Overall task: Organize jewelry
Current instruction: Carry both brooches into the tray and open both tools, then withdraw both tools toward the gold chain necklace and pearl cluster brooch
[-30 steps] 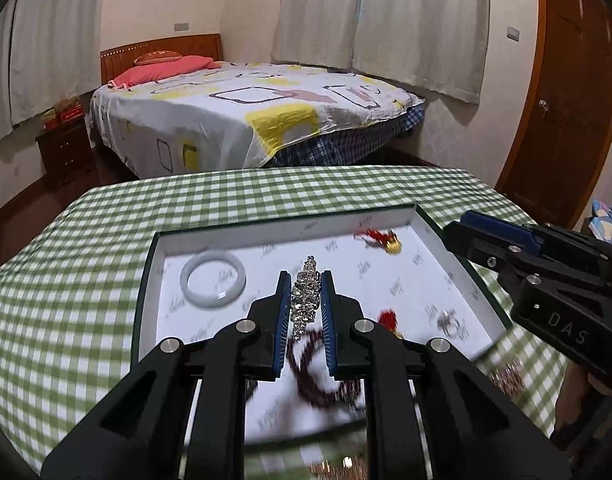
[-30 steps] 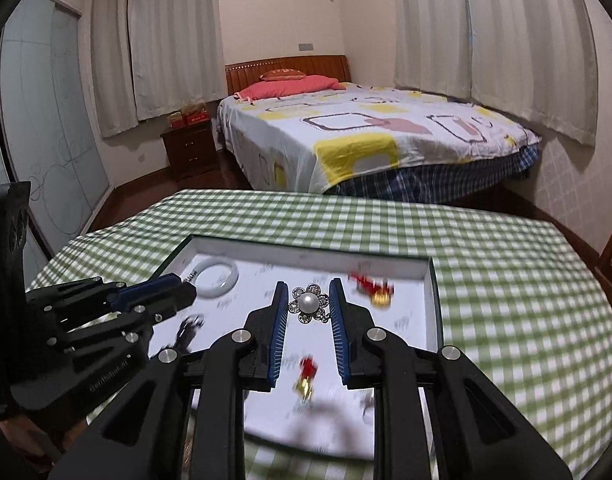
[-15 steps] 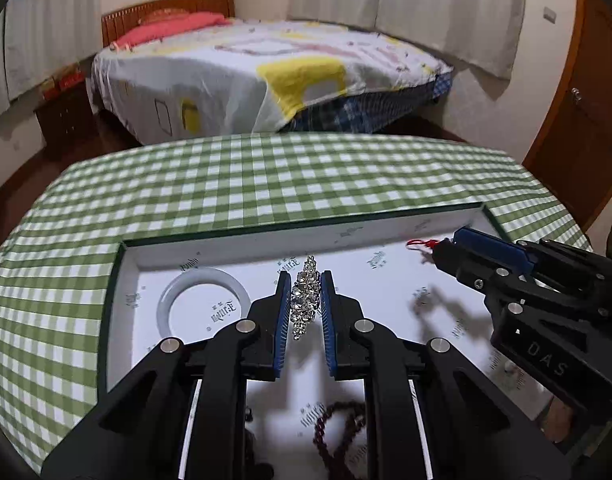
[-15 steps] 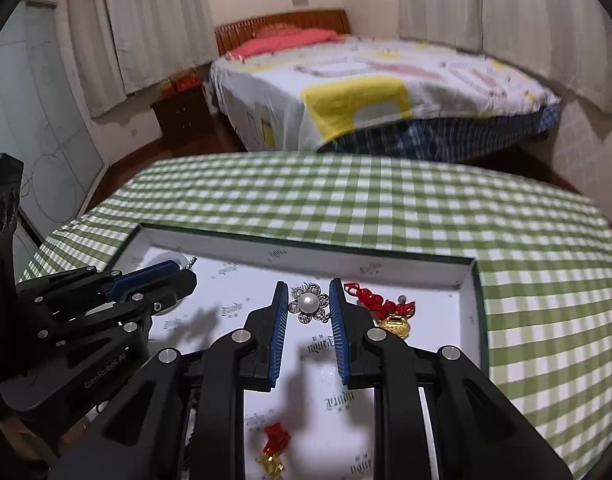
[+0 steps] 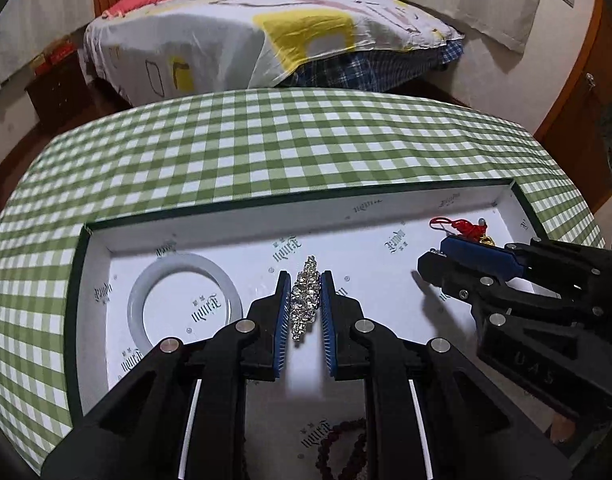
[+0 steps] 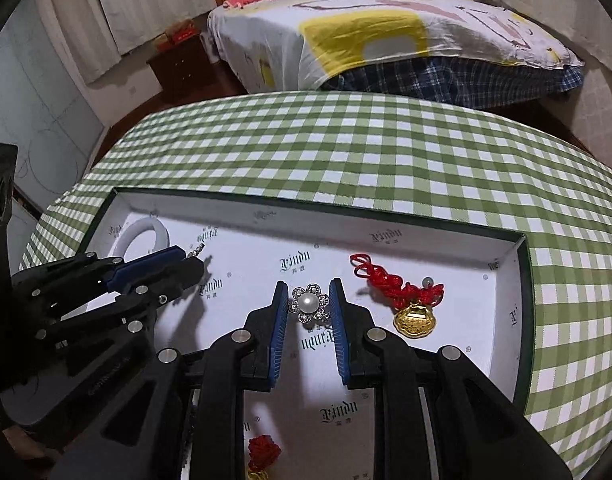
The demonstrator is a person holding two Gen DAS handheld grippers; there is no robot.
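Both my grippers have swung in low over the white tray (image 5: pixel 266 220) on the green checked tablecloth (image 5: pixel 266 140), each carrying a piece of jewelry. The left gripper (image 5: pixel 304 296) is clamped on a long rhinestone brooch (image 5: pixel 304 300), held upright at the centre of its view, with the pale jade bangle (image 5: pixel 186 300) lying on the tray floor to its left. The right gripper (image 6: pixel 307 308) is clenched on a pearl flower brooch (image 6: pixel 309 304) at the centre of its own frame; the red-corded gold charm (image 6: pixel 413 318) lies just to its right.

A second ago both cameras looked out across the bedroom, the tray small in the lower half and the bed filling the top. Now the tray fills the lower half, the bed has slid to the upper edge, and the bangle and charm loom larger. The grips have not changed; both pieces sit between the pads as before.

I judge this as the approach to setting both brooches down inside the tray, on the bare lining between bangle and charm. Neither piece appears to touch the floor yet.
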